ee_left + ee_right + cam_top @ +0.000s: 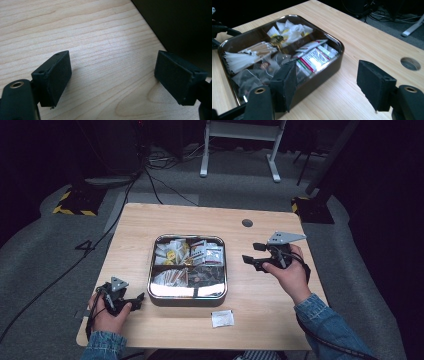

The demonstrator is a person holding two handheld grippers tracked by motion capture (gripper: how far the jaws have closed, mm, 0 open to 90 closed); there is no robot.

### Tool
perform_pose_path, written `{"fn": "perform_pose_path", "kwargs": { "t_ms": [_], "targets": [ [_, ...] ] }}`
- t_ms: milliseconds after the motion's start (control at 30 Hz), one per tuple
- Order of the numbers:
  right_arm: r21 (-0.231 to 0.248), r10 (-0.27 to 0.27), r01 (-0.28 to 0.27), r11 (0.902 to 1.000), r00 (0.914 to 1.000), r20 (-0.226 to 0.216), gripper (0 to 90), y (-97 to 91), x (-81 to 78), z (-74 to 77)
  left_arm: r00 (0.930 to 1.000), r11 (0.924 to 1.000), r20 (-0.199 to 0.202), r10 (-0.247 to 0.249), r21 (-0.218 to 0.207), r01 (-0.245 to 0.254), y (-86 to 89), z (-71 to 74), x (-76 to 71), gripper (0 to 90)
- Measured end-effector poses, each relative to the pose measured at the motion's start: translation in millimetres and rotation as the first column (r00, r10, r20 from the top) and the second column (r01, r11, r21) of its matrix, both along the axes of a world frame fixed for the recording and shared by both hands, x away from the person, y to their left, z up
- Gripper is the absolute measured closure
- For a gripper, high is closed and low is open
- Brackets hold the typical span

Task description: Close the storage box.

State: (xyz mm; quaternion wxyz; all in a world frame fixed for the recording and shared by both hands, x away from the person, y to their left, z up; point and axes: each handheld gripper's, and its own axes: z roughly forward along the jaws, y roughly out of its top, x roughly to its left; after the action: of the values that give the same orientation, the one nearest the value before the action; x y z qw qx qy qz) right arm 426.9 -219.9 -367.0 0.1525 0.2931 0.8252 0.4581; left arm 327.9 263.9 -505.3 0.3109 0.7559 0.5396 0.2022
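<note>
A: In the high view, what step is this?

B: By my reading, an approach. The right hand-held gripper (254, 254), right of centre, points at the tray (188, 290) in the middle of the surface (150, 220); its jaws stand apart on nothing. One loose packet (222, 318) lies low in the frame, apart from the tray.

A: And the left gripper view?

B: The left hand-held gripper (112, 82) is open over bare wood.

A: The right gripper view?

B: One tray, four compartments of sachets (314, 56), left of centre. Next move: likely reach in and close on one sachet.
</note>
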Motion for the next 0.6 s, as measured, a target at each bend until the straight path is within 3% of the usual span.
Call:
{"fn": "perform_pose_path", "kwargs": {
  "t_ms": [300, 600],
  "targets": [
    [-0.004, -0.039, 0.039, 0.9992, 0.9989, -0.027, 32.8, -29.0, -2.5, -16.6, 1.0000, 1.0000, 0.000, 0.000, 0.000, 0.000, 0.0, 0.0, 0.0, 14.6],
    [-0.009, -0.069, 0.069, 0.9975, 0.9975, -0.012, 31.4, -54.1, -8.7, -39.2, 1.0000, 1.0000, 0.000, 0.000, 0.001, 0.000, 0.0, 0.0, 0.0, 14.6]
  ]
}}
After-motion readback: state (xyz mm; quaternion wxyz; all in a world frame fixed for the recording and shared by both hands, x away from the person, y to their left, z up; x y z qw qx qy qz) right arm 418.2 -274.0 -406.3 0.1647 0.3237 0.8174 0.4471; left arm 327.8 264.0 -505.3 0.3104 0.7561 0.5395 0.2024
